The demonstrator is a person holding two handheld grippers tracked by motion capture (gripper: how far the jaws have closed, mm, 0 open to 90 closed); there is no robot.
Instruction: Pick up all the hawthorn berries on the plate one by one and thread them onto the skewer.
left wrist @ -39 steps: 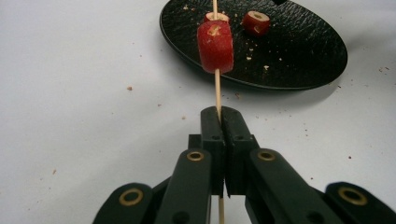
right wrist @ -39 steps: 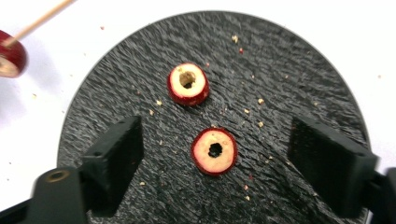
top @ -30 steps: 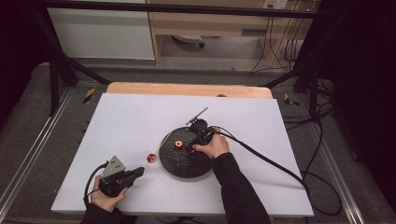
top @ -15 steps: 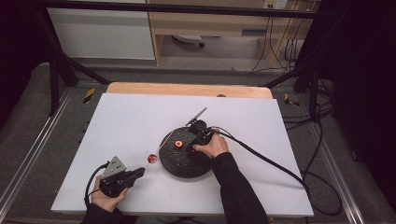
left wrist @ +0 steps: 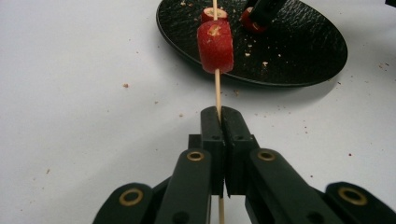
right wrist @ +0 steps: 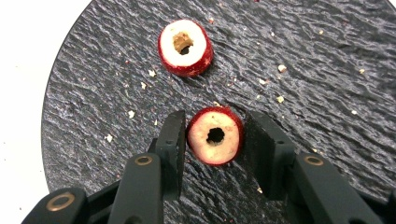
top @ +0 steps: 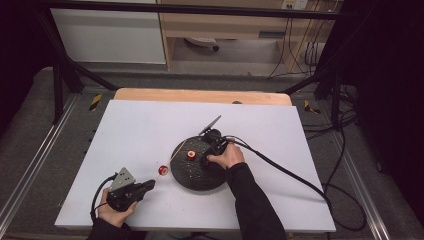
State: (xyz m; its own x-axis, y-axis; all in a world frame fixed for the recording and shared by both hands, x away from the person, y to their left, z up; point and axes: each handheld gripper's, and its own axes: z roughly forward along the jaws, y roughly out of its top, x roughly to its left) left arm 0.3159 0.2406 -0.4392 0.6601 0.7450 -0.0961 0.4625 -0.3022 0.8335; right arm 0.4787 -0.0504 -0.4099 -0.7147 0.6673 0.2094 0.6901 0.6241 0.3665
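The right gripper has just been closing its fingers around a cored red fruit slice lying flat on the black plate; the pads flank it, one touching, the other a hair off. A second slice lies just beyond them. The left gripper is clamped on a thin wooden skewer, one piece already threaded ahead of its fingertips. Squeeze gently, keep the hole unobstructed, then lift it level toward the skewer tip.
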